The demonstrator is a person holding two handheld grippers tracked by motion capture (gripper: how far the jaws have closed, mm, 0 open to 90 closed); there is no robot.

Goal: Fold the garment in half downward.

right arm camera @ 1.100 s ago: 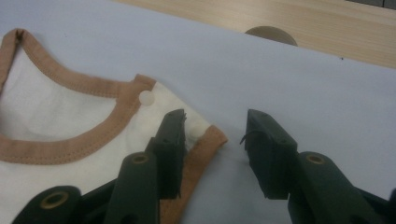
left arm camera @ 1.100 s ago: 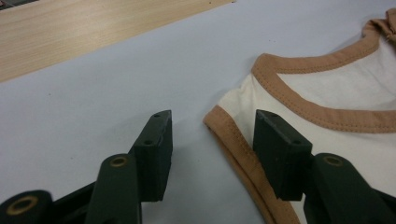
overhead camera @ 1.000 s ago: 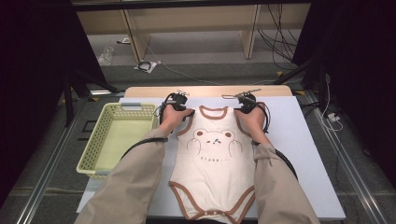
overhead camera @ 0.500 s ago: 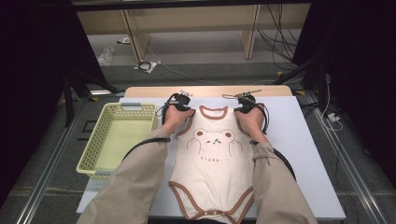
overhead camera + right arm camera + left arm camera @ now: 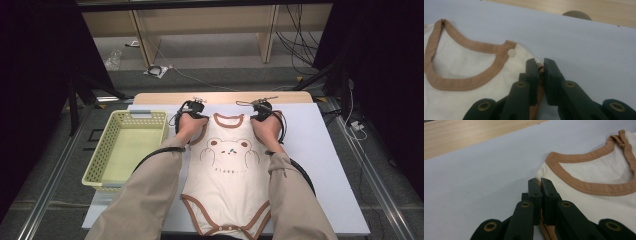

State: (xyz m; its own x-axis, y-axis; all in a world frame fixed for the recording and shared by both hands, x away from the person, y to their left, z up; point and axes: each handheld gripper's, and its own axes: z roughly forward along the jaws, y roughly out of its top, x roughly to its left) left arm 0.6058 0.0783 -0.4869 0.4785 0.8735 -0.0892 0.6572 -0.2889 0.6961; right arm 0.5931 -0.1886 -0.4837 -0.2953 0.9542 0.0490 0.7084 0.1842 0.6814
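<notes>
Bodysuit point(image 5: 227, 175) flat on table point(image 5: 330, 165); left hand-held gripper point(image 5: 539, 181), right hand-held gripper point(image 5: 539, 62) pinching shoulder edges.

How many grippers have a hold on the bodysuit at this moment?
2: the left gripper is shut on the cream, brown-trimmed baby bodysuit at one shoulder edge, the right gripper at the other.

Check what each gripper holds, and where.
Both hold the bodysuit: left gripper pinches its brown-trimmed shoulder edge, right gripper the other shoulder edge.

The hand-held gripper point(image 5: 539, 65) pinches the bodysuit's point(image 5: 469, 100) brown-trimmed shoulder edge, jaws just closed.
</notes>
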